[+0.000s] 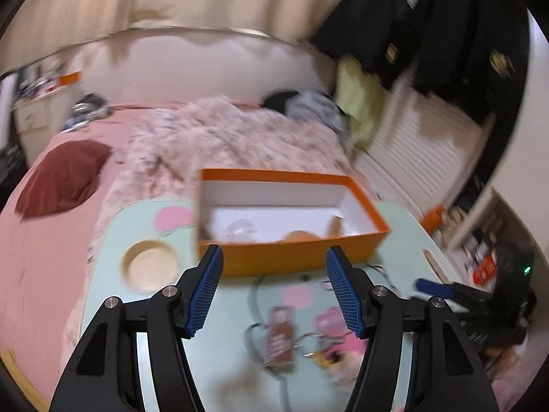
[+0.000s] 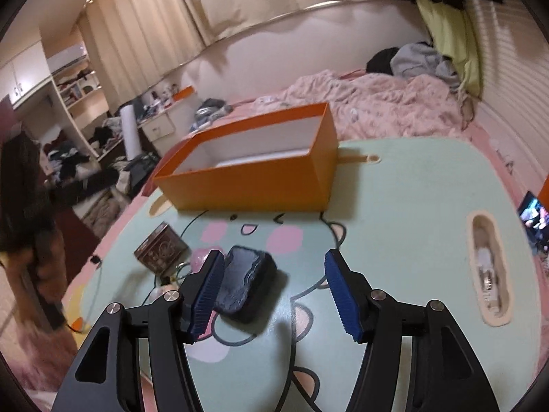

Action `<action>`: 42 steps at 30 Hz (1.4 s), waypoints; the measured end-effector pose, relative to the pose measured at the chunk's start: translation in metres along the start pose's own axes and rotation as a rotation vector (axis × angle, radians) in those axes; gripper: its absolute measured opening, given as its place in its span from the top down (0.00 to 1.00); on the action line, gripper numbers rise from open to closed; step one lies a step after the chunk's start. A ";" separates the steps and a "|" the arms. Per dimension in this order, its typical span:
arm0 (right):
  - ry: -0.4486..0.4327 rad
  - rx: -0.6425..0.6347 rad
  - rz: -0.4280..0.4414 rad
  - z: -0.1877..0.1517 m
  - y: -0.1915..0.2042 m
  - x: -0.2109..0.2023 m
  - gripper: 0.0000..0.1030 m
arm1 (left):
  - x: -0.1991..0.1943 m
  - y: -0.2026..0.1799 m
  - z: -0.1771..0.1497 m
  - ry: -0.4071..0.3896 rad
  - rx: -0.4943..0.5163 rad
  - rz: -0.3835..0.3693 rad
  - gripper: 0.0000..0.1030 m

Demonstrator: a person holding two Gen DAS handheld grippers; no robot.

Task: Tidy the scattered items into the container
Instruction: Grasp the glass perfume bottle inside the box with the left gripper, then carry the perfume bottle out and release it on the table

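Through the left wrist camera, the left gripper (image 1: 274, 288) has its jaws spread wide with nothing between them. Off the left jaw a round recess (image 1: 151, 265) is sunk into the pale green table (image 1: 113, 226), which stands on a pink bed (image 1: 44, 240); a dark red pillow (image 1: 61, 178) lies farther out that way. Straight beyond the jaw tips stands the orange box (image 1: 291, 257), open at the top, with a few blurred items on its white floor. Below the gap between the jaws lies a brown packet (image 1: 280, 334) and a tangle of small pink and yellow things (image 1: 334, 343), too blurred to name. Past the right jaw, the right gripper's blue-tipped finger (image 1: 429, 286) is in view, with dark clothes (image 1: 446, 27) hanging above a white slatted wall.

Through the right wrist camera, the right gripper (image 2: 274, 290) also stands wide open. Far off its left jaw are cluttered shelves (image 2: 75, 86) and cream curtains (image 2: 154, 17). Nearer that jaw sits a small brown box (image 2: 161, 251) on the table's cartoon print. A dark blue case (image 2: 245, 283) lies inside the gap, just beside the left jaw's pad; whether they touch I cannot tell. The orange box (image 2: 247, 189) stands ahead of the tips. Off the right jaw a long slot (image 2: 489, 271) in the table holds a small pale object, and a lit phone screen (image 2: 533, 218) lies beyond it.
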State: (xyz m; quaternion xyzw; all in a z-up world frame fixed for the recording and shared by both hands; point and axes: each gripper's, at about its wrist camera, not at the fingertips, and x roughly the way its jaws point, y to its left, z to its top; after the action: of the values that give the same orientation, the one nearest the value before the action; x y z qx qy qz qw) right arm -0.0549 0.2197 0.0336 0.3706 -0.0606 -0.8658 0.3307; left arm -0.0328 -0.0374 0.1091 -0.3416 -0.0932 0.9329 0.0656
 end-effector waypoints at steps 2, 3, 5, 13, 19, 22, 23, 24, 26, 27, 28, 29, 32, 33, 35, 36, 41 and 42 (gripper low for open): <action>-0.002 0.024 0.043 -0.003 -0.005 0.004 0.41 | 0.021 -0.020 0.020 0.071 0.015 -0.066 0.39; 0.000 0.038 0.058 -0.004 -0.008 0.006 0.41 | 0.035 -0.028 0.032 0.105 0.019 -0.085 0.39; 0.002 0.051 0.061 -0.005 -0.012 0.007 0.41 | 0.063 -0.039 0.050 0.149 0.055 -0.052 0.39; -0.012 0.104 0.117 -0.004 -0.017 0.003 0.38 | 0.183 -0.065 0.074 0.486 0.151 -0.079 0.56; -0.020 0.112 0.134 -0.005 -0.018 0.000 0.37 | 0.227 -0.077 0.061 0.576 0.206 -0.035 0.61; -0.018 0.118 0.140 -0.005 -0.019 0.001 0.37 | 0.228 -0.083 0.058 0.565 0.238 -0.007 0.70; -0.019 0.119 0.145 -0.005 -0.020 0.001 0.36 | 0.229 -0.083 0.059 0.562 0.257 0.017 0.77; -0.020 0.121 0.147 -0.005 -0.020 0.000 0.36 | 0.230 -0.080 0.060 0.558 0.266 0.036 0.82; -0.022 0.126 0.150 -0.005 -0.021 0.001 0.36 | 0.229 -0.071 0.062 0.557 0.248 0.040 0.82; -0.020 0.128 0.153 -0.005 -0.021 0.001 0.35 | 0.228 -0.066 0.063 0.557 0.231 0.038 0.82; -0.018 0.131 0.155 -0.005 -0.022 0.002 0.35 | 0.226 -0.061 0.064 0.554 0.218 0.034 0.82; -0.016 0.134 0.155 -0.005 -0.022 0.002 0.35 | 0.225 -0.056 0.065 0.547 0.210 0.027 0.82; -0.015 0.135 0.154 -0.006 -0.023 0.003 0.35 | 0.213 -0.045 0.072 0.511 0.169 0.000 0.82; -0.014 0.135 0.153 -0.006 -0.022 0.003 0.35 | 0.208 -0.043 0.074 0.497 0.162 -0.006 0.82; -0.011 0.132 0.146 -0.006 -0.022 0.003 0.35 | 0.192 -0.040 0.079 0.460 0.149 -0.028 0.82; -0.010 0.129 0.143 -0.006 -0.022 0.004 0.35 | 0.181 -0.039 0.082 0.440 0.140 -0.042 0.82; -0.010 0.125 0.139 -0.006 -0.021 0.004 0.35 | 0.114 -0.051 0.086 0.342 0.142 -0.180 0.82; -0.010 0.126 0.139 -0.006 -0.020 0.004 0.35 | 0.099 -0.054 0.082 0.332 0.151 -0.206 0.82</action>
State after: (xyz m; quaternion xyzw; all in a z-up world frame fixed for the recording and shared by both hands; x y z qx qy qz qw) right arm -0.0640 0.2335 0.0197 0.3813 -0.1423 -0.8369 0.3659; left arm -0.1584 0.0232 0.1208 -0.4733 -0.0456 0.8566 0.2005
